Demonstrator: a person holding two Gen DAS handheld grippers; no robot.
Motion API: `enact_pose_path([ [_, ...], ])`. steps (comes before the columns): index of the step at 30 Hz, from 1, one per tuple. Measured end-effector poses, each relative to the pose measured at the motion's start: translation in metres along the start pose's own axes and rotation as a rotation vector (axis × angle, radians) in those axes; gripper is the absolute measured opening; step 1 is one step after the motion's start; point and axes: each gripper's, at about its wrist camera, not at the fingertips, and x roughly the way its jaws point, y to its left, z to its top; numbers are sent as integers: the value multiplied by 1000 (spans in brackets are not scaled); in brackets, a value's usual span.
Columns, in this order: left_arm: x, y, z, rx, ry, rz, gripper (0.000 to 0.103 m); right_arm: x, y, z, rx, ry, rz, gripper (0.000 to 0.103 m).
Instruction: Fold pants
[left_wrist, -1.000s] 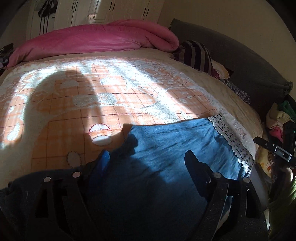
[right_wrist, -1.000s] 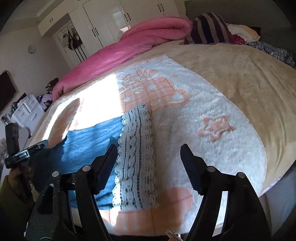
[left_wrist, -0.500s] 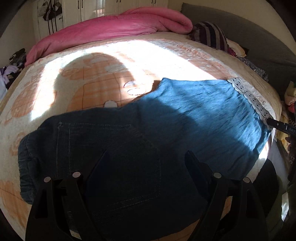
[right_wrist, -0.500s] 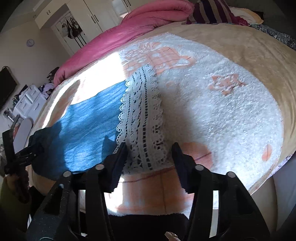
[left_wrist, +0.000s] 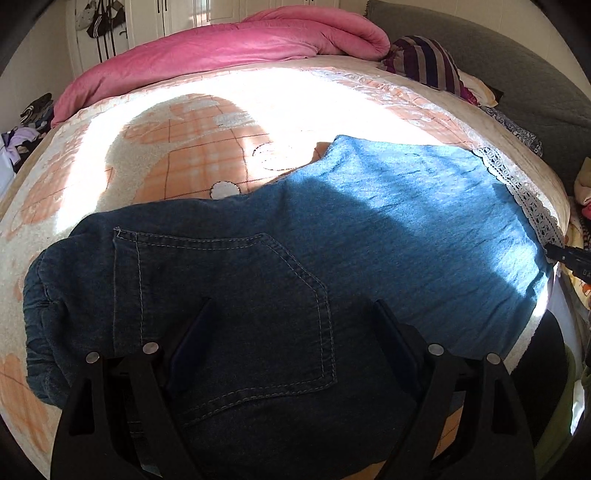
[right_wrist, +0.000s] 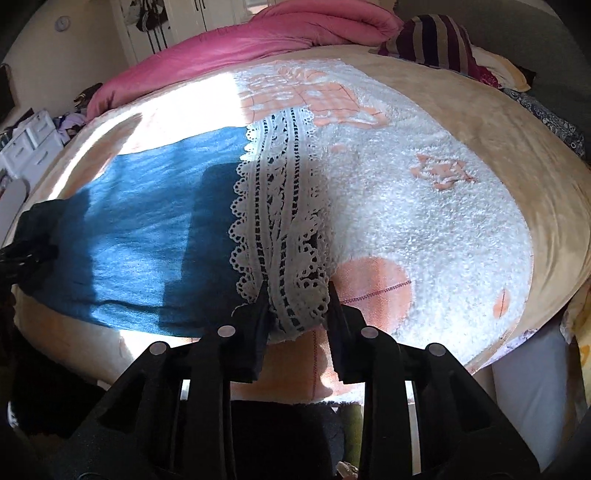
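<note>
Blue denim pants (left_wrist: 406, 221) lie flat across the bed, waist toward the left wrist view and a white lace hem (right_wrist: 280, 206) at the leg end. My left gripper (left_wrist: 291, 302) hovers open just over the dark back pocket (left_wrist: 229, 295), with nothing between its fingers. The right gripper (right_wrist: 296, 286) is at the near corner of the lace hem. Its jaws are closing, and the lace bunches between the pads. The pant leg (right_wrist: 147, 221) stretches away to the left from there. In the left wrist view the lace hem (left_wrist: 524, 192) edges the far right.
The pants rest on a fluffy white and orange blanket (right_wrist: 424, 229). A pink duvet (left_wrist: 221, 48) and a striped pillow (left_wrist: 428, 62) lie at the back, with a grey headboard (left_wrist: 517, 74) on the right. Beyond the bed's left side are loose clothes (left_wrist: 29, 118) and white drawers (right_wrist: 26, 147).
The left gripper swung down from the pant leg to the waist and back pocket. The right gripper sank onto the lace hem's near corner and its jaws narrowed around it.
</note>
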Motion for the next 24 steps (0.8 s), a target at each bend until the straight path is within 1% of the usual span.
enact_pose_path([
  [2,0,0,-2,2,-8,-2,84,-1,-3,0,15,-2,2,24],
  [3,1,1,-2,3,-11,-3,84,-2,-5,0,18,-3,1,28],
  [4,0,1,-3,3,-18,-4,84,-4,-7,1,27,-7,-2,34],
  [5,-1,1,-3,4,-22,-5,84,-8,-9,1,44,-13,-9,39],
  [6,-3,1,-4,0,-23,-4,84,-14,-12,2,60,-29,-15,43],
  [8,-10,2,-2,-22,-24,0,84,-30,-13,4,64,-80,-30,44],
  [9,-14,2,-1,-34,-27,-2,84,-38,-11,6,58,-112,-31,48],
  [10,-19,3,1,-48,-36,-8,85,-46,-6,9,48,-145,-30,53],
  [11,-25,2,3,-54,-50,-17,87,-52,0,12,31,-169,-22,55],
  [13,-34,-1,7,-48,-74,-28,88,-55,20,18,-27,-189,13,62],
  [16,-34,-13,11,-17,-74,-44,88,-46,62,22,-149,-181,58,66],
  [18,-28,-22,12,5,-51,-46,88,-33,92,23,-225,-152,81,69],
  [20,-19,-33,8,30,-22,-38,88,-20,116,22,-276,-115,99,70],
  [23,-3,-42,-1,67,25,-18,88,2,135,20,-320,-48,93,72],
  [24,0,-44,-6,84,26,-5,91,10,137,18,-326,-22,86,72],
])
